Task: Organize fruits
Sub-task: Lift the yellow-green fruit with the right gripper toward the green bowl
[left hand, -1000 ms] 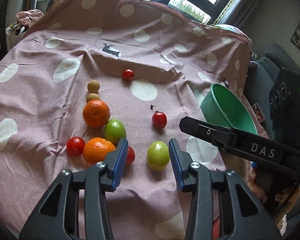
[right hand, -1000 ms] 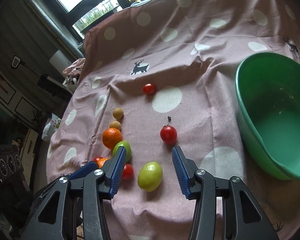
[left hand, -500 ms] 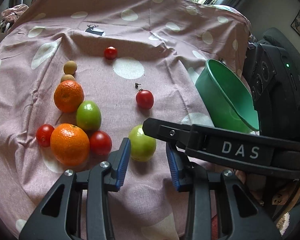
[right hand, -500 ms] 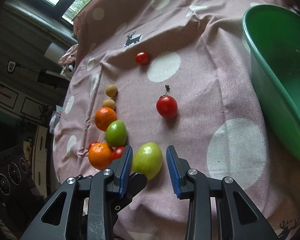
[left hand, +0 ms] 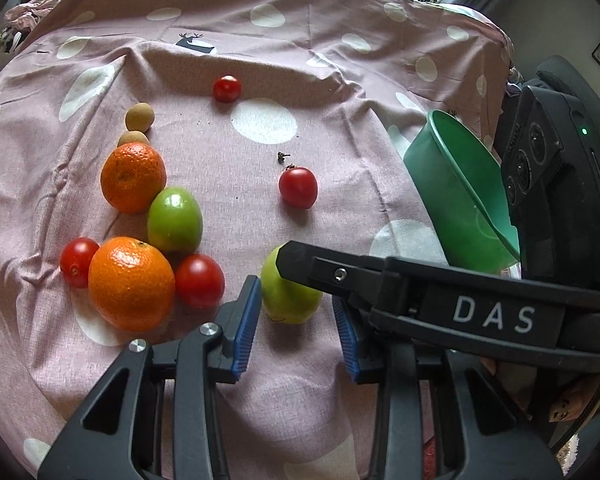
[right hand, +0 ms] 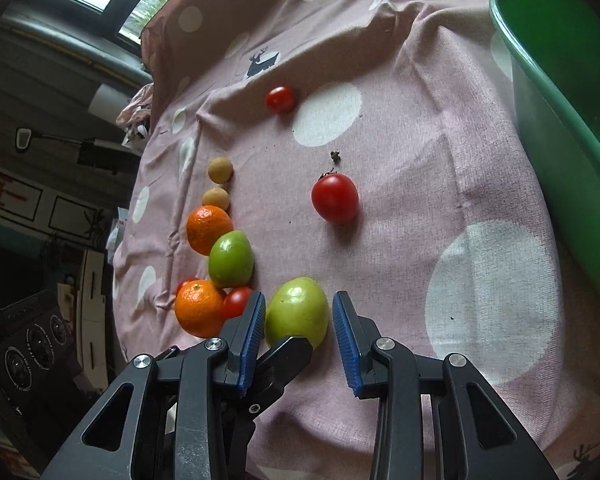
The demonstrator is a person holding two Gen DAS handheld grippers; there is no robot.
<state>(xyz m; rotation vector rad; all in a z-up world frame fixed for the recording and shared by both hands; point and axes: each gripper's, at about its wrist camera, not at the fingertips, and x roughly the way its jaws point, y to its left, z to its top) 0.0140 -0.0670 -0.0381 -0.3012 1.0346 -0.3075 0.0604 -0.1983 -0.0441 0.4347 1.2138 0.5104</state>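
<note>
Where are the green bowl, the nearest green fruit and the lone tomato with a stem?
green bowl (left hand: 460, 184), left wrist view, outer wall.
nearest green fruit (right hand: 298, 308), right wrist view, upper skin.
stemmed tomato (right hand: 335, 198), right wrist view, body centre.

The only lettering I could read was "DAS", in pale capitals on the black arm of the right gripper (left hand: 496, 316) where it crossed the left wrist view. A framed sign (right hand: 8, 196) on the far wall carried red marks too blurred to read.
</note>
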